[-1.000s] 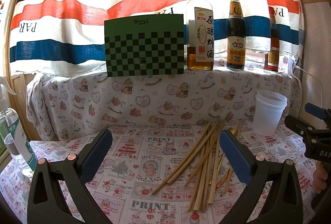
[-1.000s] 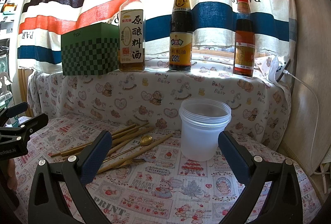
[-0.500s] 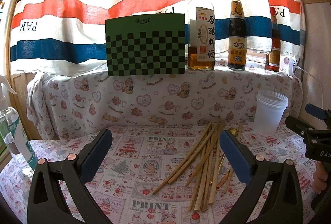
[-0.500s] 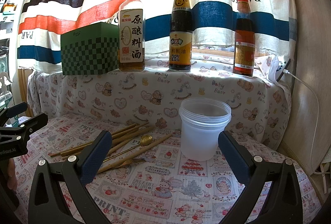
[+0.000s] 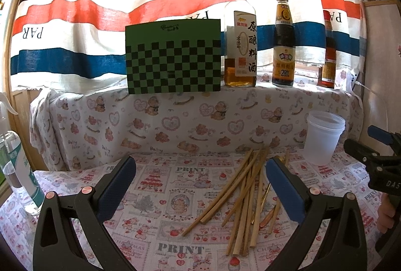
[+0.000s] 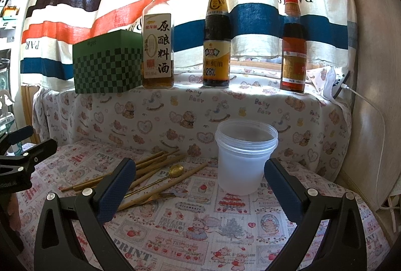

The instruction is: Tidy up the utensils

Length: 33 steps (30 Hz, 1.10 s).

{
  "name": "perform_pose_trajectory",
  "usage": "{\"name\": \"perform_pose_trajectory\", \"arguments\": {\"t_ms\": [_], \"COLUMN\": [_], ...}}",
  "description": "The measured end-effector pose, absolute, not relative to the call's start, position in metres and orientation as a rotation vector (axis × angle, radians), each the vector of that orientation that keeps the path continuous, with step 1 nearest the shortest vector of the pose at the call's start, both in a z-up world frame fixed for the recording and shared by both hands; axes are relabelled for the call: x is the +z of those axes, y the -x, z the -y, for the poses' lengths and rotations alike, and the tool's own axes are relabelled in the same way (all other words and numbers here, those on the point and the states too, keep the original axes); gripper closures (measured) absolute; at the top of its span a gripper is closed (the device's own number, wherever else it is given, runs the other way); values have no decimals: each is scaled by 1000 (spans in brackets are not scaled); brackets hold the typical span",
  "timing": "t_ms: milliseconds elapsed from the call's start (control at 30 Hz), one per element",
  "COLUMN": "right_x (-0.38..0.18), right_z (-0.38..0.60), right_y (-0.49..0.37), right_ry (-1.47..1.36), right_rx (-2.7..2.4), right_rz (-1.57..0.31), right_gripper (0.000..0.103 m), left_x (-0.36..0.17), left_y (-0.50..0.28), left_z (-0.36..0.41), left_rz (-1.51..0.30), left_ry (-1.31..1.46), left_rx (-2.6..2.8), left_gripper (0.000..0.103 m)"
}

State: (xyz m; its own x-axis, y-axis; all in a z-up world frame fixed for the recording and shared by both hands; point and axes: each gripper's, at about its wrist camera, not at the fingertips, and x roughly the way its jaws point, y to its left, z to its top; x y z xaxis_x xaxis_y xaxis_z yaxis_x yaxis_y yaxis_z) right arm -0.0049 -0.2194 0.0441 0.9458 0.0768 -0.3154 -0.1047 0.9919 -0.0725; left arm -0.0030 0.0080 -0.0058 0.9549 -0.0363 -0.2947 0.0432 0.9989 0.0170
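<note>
Several wooden chopsticks [image 5: 240, 198] lie in a loose pile on the printed tablecloth, with a gold spoon [image 6: 175, 170] and a gold fork [image 6: 160, 195] among them. A translucent plastic cup [image 5: 323, 137] stands upright to their right; it also shows in the right wrist view [image 6: 244, 158]. My left gripper [image 5: 200, 185] is open and empty, above the cloth just left of the pile. My right gripper [image 6: 200, 185] is open and empty, in front of the cup, with the utensils [image 6: 150, 178] to its left.
A raised ledge behind holds a green checkered box [image 5: 173, 55] and three sauce bottles [image 5: 240, 40] [image 5: 283, 45] [image 5: 328, 53]. A spray bottle [image 5: 15, 165] stands at the far left. A white cable [image 6: 371, 105] runs down the right wall.
Almost nothing differs. The left wrist view has shifted very slightly; both grippers stay open and the utensils and cup have not moved.
</note>
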Motion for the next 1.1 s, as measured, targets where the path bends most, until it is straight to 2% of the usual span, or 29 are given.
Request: {"name": "perform_pose_trajectory", "arguments": {"t_ms": [333,533,700,1100], "right_x": [42,43,40,39], "right_z": [224,227,219,221], "right_y": [9,10,1,-4], "right_ry": [73,62,96,100], "right_rx": [17,19,56,16], "right_rz": [-304,-309,-378,-409], "right_gripper": [0,0,0,0], "left_x": [-6,-4,-3,-7], "left_y": [-2,1,1,-5], "left_z": [-17,-11,-13,-19], "left_rz": [-337,-315,-310,-349], "left_ry": [23,-3,-1,-20], "left_rx": [-3,-29,49,62], "left_gripper": [0,4,0,0]}}
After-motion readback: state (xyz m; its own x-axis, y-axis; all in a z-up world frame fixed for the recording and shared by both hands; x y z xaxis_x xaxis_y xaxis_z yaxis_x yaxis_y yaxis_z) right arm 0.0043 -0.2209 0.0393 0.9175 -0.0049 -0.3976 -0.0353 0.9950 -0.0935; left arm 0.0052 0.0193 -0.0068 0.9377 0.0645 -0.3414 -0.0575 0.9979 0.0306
